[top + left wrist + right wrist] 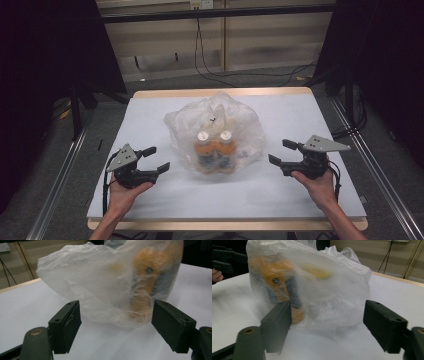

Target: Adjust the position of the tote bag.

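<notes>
The plastic bag [215,131] with two orange bottles [215,151] lay in the middle of the worktop [150,115]. The left gripper [156,159] and right gripper [282,152] waited released on either side, so seemingly nothing was grasped yet.

We find no text we can read: the dark labels on the two orange bottles [215,150] (seen through the clear plastic bag [240,122]) are too blurred to make out.
</notes>
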A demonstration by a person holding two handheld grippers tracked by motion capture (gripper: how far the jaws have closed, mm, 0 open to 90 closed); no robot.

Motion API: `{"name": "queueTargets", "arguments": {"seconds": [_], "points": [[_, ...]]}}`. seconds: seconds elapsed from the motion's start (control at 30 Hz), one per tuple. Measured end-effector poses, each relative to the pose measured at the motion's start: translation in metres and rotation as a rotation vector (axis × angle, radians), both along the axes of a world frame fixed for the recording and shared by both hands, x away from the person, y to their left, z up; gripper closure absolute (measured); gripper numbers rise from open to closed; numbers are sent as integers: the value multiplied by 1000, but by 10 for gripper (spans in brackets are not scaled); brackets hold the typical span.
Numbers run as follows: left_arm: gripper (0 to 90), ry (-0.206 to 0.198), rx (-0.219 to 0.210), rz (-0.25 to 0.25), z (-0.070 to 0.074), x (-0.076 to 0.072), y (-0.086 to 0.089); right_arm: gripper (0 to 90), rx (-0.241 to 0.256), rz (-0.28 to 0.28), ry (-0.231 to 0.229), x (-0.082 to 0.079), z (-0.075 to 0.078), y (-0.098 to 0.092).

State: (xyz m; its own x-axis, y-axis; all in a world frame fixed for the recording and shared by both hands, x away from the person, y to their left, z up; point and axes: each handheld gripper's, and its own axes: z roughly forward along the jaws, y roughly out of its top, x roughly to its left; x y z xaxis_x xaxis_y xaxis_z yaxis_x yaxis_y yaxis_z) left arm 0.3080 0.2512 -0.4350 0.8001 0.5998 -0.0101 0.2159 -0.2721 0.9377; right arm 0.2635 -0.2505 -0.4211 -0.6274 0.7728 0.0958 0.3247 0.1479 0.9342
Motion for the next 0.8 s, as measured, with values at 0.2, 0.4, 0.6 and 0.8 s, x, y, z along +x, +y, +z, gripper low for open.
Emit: {"name": "queueTargets", "arguments": {"seconds": [0.2,0.4,0.6,0.8], "points": [[276,3,6,11,6,9,-6,325,-4,29,21,20,5,7],[320,-14,-15,9,18,28,-11,396,0,49,24,36,13,9],[352,-22,-33,12,30,45,-15,443,-9,43,28,60,22,10],[365,-15,-44,11,41,63,-24,508,-9,24,9,80,32,11]]}}
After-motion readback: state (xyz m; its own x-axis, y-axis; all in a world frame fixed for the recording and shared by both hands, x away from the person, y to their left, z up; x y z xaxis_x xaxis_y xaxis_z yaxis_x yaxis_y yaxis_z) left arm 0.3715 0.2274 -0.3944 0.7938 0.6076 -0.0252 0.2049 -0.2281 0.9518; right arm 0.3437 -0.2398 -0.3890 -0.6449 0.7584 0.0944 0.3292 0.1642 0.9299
